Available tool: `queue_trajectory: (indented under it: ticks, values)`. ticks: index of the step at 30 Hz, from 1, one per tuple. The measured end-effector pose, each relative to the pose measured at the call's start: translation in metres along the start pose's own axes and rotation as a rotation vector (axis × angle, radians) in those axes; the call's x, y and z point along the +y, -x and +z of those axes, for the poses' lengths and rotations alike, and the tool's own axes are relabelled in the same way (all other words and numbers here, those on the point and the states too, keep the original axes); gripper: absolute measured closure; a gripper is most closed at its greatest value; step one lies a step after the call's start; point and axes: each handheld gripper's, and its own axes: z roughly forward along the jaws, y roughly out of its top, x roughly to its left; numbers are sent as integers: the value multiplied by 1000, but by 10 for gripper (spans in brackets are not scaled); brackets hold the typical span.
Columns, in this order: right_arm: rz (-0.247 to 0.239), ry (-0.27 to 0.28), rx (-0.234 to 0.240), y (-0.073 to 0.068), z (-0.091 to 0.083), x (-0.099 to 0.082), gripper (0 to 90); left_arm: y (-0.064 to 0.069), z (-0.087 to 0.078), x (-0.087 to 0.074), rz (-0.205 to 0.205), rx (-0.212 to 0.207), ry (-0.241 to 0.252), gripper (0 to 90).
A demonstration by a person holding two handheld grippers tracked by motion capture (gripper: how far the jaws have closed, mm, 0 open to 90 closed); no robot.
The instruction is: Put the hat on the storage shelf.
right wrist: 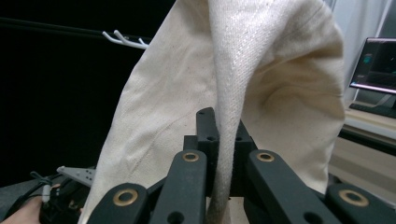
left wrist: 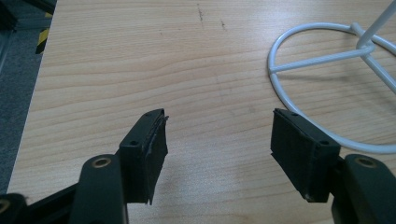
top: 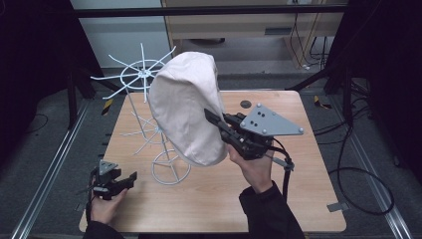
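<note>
High view | white wire rack [top: 149, 99] behind held hat [top: 186, 107] | table [top: 298, 169]

A light wooden table [top: 298, 199] stands on grey floor [top: 378, 124]. Metal rails [top: 47, 172] run along both sides. At twelve o'clock sits a pale cabinet [top: 239, 25]; black cables [top: 358, 186] loop at three o'clock. Dark curtains [top: 30, 50] flank the scene.

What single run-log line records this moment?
right tongs: shut on cream hat | hat: raised beside white wire rack | left tongs: open, over table
</note>
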Motion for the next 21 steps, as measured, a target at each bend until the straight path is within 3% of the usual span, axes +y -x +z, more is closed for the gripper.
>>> queue_trajectory:
  ticks: [5, 21]
  values:
    - [31, -24, 21, 2, 4, -9, 879, 0, 0, 0, -2, 0, 0, 358]
    - [42, -125, 35, 1, 20, -29, 856, 0, 0, 0, -5, -1, -2, 357]
